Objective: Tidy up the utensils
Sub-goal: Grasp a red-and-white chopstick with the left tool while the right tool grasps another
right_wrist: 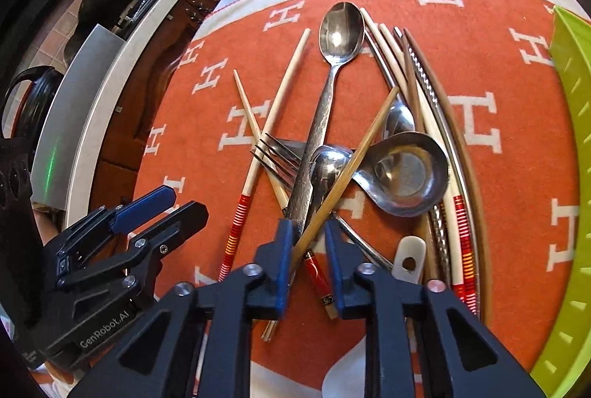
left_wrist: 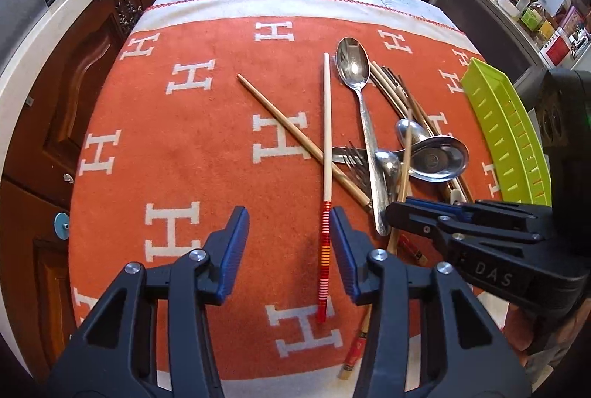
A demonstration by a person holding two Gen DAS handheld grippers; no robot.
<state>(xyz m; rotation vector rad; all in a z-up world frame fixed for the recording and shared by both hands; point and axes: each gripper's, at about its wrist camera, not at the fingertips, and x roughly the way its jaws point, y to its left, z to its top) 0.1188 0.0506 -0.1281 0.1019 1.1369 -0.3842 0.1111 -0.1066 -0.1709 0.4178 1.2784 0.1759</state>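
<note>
Firstly, left wrist view: the left gripper (left_wrist: 290, 252) stands open astride the red-banded chopstick (left_wrist: 325, 176) on the orange cloth (left_wrist: 184, 147). Right wrist view: the right gripper (right_wrist: 308, 267), jaws narrowed, brackets a bamboo chopstick (right_wrist: 347, 169) atop the utensil pile (right_wrist: 332, 154); contact unclear.

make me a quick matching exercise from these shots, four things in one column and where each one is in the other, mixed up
Things:
1. long steel spoon
2. red-striped chopstick
3. green tray
4. bamboo chopstick

Places:
a. at the right edge of the orange cloth
b. between the left gripper's fingers
c. slanting over the pile, its near end between the right gripper's fingers
d. bowl at the far end of the pile

Pairs: 1-d, 2-b, 3-a, 4-c
</note>
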